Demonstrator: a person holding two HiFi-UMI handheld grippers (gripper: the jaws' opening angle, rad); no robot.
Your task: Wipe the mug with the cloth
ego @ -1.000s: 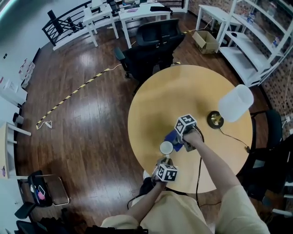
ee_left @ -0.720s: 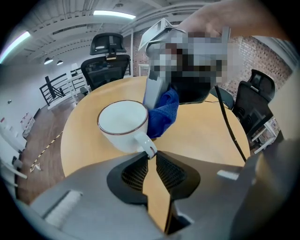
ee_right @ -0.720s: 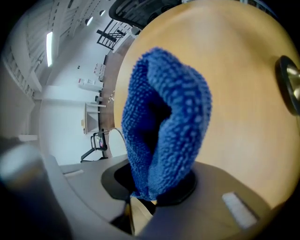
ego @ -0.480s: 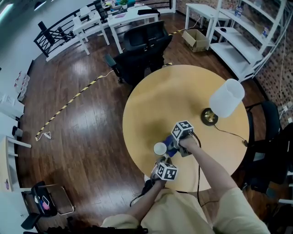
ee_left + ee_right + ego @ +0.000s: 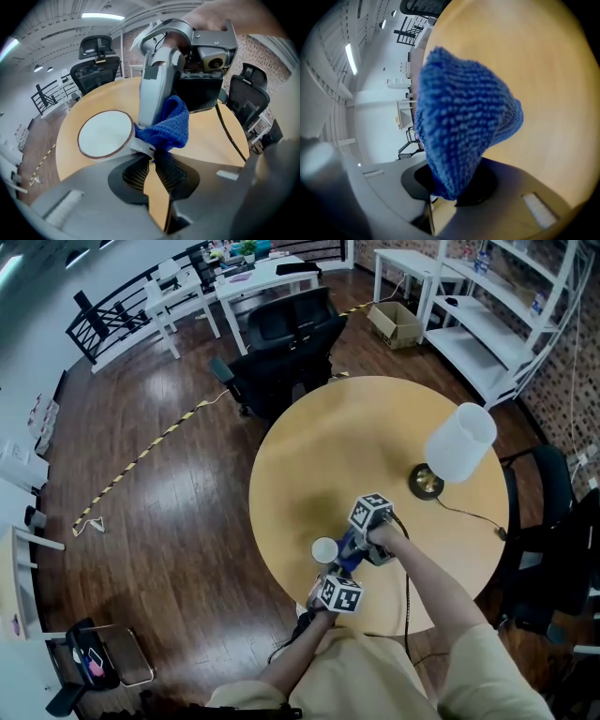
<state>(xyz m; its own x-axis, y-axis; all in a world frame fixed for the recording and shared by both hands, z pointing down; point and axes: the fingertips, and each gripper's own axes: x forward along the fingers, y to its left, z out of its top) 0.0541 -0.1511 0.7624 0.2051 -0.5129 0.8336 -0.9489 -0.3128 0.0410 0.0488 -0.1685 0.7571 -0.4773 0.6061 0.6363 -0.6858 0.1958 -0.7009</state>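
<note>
Far half of table (image 5: 366, 442) open; lamp (image 5: 459, 448) (cord (image 5: 473, 515) trailing right) blocks right side; mug (image 5: 324, 550) crowds near edge.

A blue cloth (image 5: 459, 117) shows a thick, knobbly looped pile, matt and rough. The mug (image 5: 104, 133) wears a smooth, glossy white glaze with a brown rim. The left gripper (image 5: 151, 158) has a matt grey plastic shell and black, finely ribbed pads (image 5: 171, 172). The round table (image 5: 366, 437) is pale wood, smooth with a soft satin sheen. The floor (image 5: 169, 493) is dark wood planking, polished enough to catch glare. The lamp shade (image 5: 459, 444) looks matt white and the lamp base (image 5: 425, 483) shiny, brass-coloured metal.
</note>
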